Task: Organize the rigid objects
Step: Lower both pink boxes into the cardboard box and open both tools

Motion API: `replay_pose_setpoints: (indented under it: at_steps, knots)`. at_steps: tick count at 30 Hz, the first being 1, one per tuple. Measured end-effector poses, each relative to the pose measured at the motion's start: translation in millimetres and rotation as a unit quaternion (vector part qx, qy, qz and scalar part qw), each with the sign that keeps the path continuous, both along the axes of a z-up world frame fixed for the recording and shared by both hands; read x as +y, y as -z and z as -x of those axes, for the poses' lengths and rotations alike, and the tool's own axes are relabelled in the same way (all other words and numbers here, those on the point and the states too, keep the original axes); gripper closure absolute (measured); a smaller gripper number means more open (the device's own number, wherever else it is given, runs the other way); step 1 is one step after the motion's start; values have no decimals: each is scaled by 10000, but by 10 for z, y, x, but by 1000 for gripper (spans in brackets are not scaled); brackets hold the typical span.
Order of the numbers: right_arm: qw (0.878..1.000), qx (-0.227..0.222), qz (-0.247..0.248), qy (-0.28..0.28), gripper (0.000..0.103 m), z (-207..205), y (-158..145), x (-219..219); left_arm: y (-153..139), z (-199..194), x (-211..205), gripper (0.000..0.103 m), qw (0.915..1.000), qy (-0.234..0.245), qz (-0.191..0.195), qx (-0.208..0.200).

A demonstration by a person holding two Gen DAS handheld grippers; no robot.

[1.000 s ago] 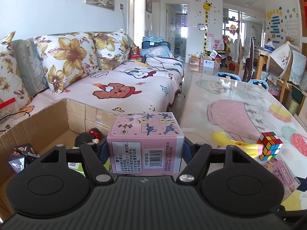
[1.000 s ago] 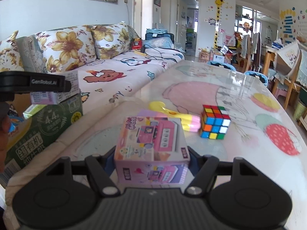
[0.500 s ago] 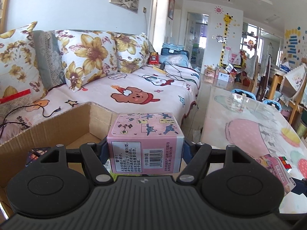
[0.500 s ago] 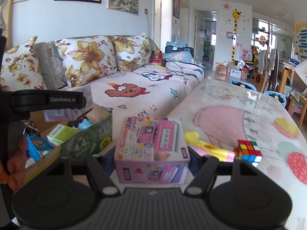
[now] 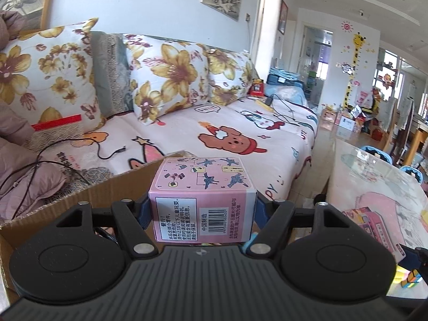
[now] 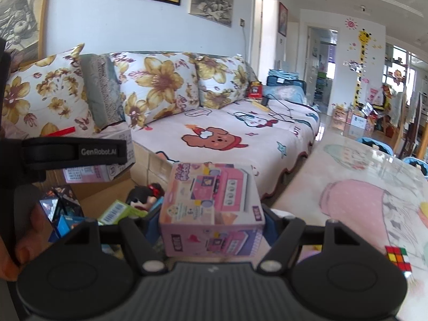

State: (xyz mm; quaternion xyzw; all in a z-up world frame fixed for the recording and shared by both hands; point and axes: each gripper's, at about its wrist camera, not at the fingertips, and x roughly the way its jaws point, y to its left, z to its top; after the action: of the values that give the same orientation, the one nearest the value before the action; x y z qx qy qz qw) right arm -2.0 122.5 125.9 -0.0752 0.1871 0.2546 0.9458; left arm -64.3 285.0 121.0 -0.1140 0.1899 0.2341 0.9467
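So, holding a box in each gripper right now. Left gripper (image 5: 202, 208) clamping its fingers on both sides of a pink box (image 5: 202, 200) with a barcode and printed warning text on the near face, little plane drawings on top. Hovering it above the open cardboard box (image 5: 80, 200) next to the sofa (image 5: 227, 133).

Right gripper (image 6: 212, 224) squeezing another pink toy box (image 6: 212, 208), this one showing a pink toy picture on top, lifted off the table (image 6: 347, 187), just over the carton's edge. Sitting down in that carton: a green packet (image 6: 117, 210), a dark patterned cube (image 6: 57, 206), a small black toy (image 6: 144, 195). Leaving a Rubik's cube (image 6: 398, 260) out on the table, lower right. Also catching the left gripper's side on the left edge, barcode box gripped above the carton.
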Motion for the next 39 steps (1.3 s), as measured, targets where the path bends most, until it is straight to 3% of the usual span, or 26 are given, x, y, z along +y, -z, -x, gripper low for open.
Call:
replay_pose_setpoints:
  at_steps: [9,20,22,24,25,27,30,39]
  knots:
    - [9984,-165,219,-487,32,-159,-11,465,-14,44,181,16,9984,-502,237,39]
    - [9936,-235,414,-1020,31,-349,44,910,-50,96,203,16,9966,-717,397,53]
    - [9901,-214,522,-1285,29,-360,87,995,-34,66,222,16,9961,-760,441,109]
    - [9871,-263,686,-1419,12,-325,130,1066,-29,56,233,14,9956,-788,481,138]
    - [9855,-346,802,-1458,10,-283,148,1091,-32,55,231,14,9955,-802,480,141]
    - [9848,-455,967,-1367,10,-217,166,1088,-36,59,236,11,9952,-860,454,149]
    - [9879,-339,839,-1262,10,-180,153,943,-51,72,232,3,9952,-851,473,118]
    - [9975,-231,396,-532,4,4,96,396,-28,3,114,3,9979,-542,240,247]
